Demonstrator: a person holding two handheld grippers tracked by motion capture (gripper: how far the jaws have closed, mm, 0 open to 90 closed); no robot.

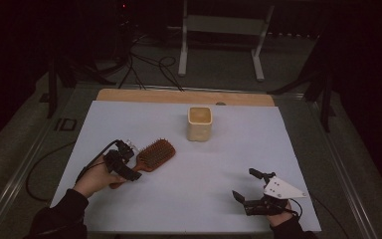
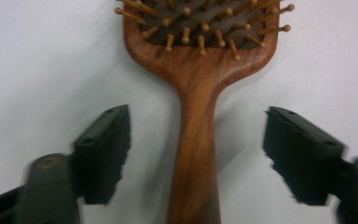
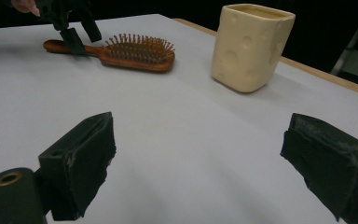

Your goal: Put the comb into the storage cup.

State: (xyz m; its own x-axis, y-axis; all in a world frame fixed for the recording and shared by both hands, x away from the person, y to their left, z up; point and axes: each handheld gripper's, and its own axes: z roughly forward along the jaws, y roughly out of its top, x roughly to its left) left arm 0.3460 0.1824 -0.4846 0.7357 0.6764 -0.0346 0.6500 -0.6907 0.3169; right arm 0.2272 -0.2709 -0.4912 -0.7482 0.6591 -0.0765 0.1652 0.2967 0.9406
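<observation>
Dark sleeves; black hand-held gripper carries a grey three-cornered plate, screws showing

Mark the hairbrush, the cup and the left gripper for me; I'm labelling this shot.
hairbrush [image 1: 155,153], high view, on the bristle head.
cup [image 1: 199,124], high view, on its front wall.
left gripper [image 2: 196,144], left gripper view, midway between its fingertips.

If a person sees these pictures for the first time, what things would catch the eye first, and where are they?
First comes the wooden hairbrush, lying bristles up at the left of the white table, its handle between the open jaws of the left gripper, which do not touch it. Next is the cream square cup, upright near the table's far edge. The right gripper rests open at the near right.
</observation>
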